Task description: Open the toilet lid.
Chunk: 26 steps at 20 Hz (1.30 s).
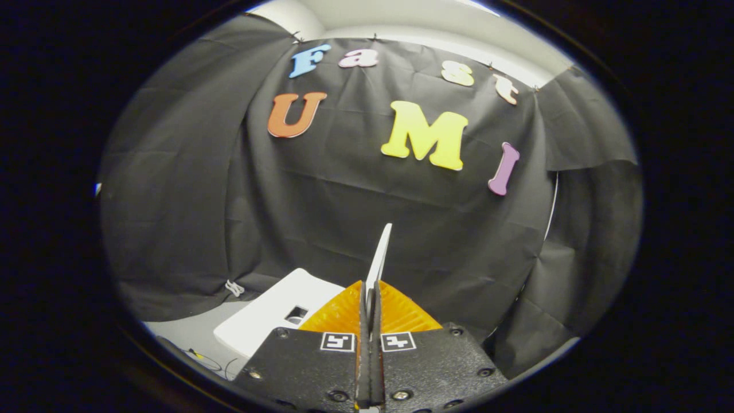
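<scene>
Against the booth's black cloth wall (pixel 321 218), my claw (pixel 371 298) is clamped on the white toilet lid (pixel 379 258), edge-on; white toilet body (pixel 269 315) lies below left.

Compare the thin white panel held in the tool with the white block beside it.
The white panel stands on edge, rising from between the tool fingers; the white block lies flat beside them. The panel shows as a thin edge; the block shows a broad face with a square opening. Both are plain white.
</scene>
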Available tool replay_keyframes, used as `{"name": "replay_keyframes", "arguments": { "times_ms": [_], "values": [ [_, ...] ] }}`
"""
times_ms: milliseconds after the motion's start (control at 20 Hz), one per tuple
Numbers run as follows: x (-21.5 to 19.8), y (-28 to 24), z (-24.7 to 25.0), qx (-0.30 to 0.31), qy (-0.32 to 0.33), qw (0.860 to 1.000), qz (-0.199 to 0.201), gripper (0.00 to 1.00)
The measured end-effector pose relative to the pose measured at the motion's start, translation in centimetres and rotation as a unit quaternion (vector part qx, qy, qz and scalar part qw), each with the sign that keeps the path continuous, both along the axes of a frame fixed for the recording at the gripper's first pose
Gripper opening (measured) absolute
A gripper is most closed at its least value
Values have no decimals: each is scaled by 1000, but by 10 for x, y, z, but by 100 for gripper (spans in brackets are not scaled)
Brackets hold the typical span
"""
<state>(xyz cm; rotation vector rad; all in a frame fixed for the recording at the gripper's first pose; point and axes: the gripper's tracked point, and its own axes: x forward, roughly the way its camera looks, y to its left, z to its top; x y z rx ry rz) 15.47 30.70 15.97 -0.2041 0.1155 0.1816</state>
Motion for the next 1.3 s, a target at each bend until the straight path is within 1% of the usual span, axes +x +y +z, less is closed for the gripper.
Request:
{"name": "replay_keyframes", "arguments": {
  "times_ms": [300, 400, 550, 650, 750, 800, 850, 900, 950, 1050, 1200, 1300],
  "values": [
    [-4, 47, -6, -25, 5, 1000, 13, 4],
    [-5, 64, -9, -47, 2, 999, 19, 4],
    [-7, 80, -15, -82, -10, 997, 13, 4],
    [-6, 82, -15, -99, -20, 995, 9, 4],
    [-6, 80, -16, -98, -19, 995, 8, 5],
    [-7, 85, -17, -88, -16, 996, 24, 7],
    [-8, 94, -19, -74, -7, 996, 53, 26],
    [-11, 95, -19, -62, -1, 996, 60, 44],
    [-13, 89, -16, -43, -12, 997, 60, 63],
    [-22, 75, 14, 1, -52, 997, 56, 100],
    [-37, 56, 49, 78, -80, 991, 74, 100],
    [-44, 30, 69, 105, -91, 988, 71, 100]
  ]
}}
